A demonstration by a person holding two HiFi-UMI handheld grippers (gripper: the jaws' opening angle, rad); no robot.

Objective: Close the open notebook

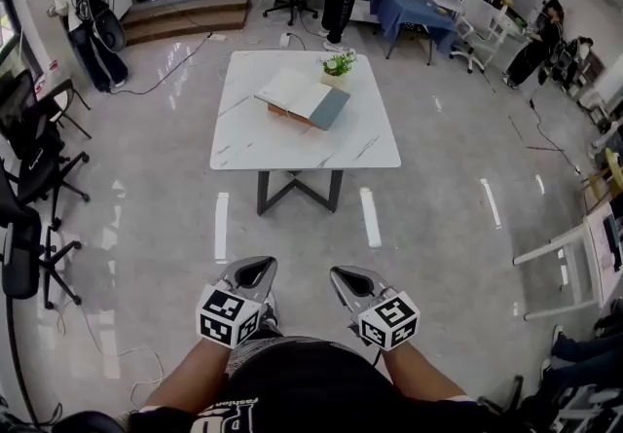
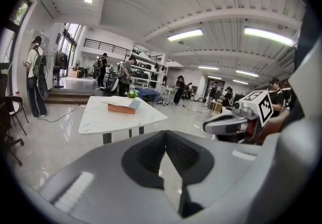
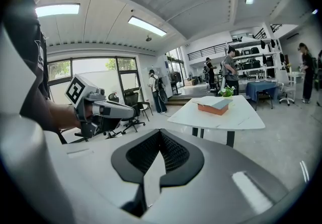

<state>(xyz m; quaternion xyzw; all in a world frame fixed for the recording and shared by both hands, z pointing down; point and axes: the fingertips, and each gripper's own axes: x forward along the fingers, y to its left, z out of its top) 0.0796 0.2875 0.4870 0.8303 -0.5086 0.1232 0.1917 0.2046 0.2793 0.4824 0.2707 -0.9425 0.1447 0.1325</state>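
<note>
Left gripper [image 1: 255, 270] and right gripper [image 1: 352, 277] both empty, jaws pressed together, held low by my body. Open notebook [image 1: 302, 97] lies on the counter [image 1: 243, 144], well ahead, near a plant [image 1: 338, 64]; possibly propped on a brown block. Step close first, then nudge the grey cover's free edge and fold it over slowly. Count: one notebook, one counter, one plant, two grippers.

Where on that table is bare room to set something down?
The white table is bare along its near edge and left side, beside the open notebook. The far right is crowded: notebook and potted plant sit close together.
</note>
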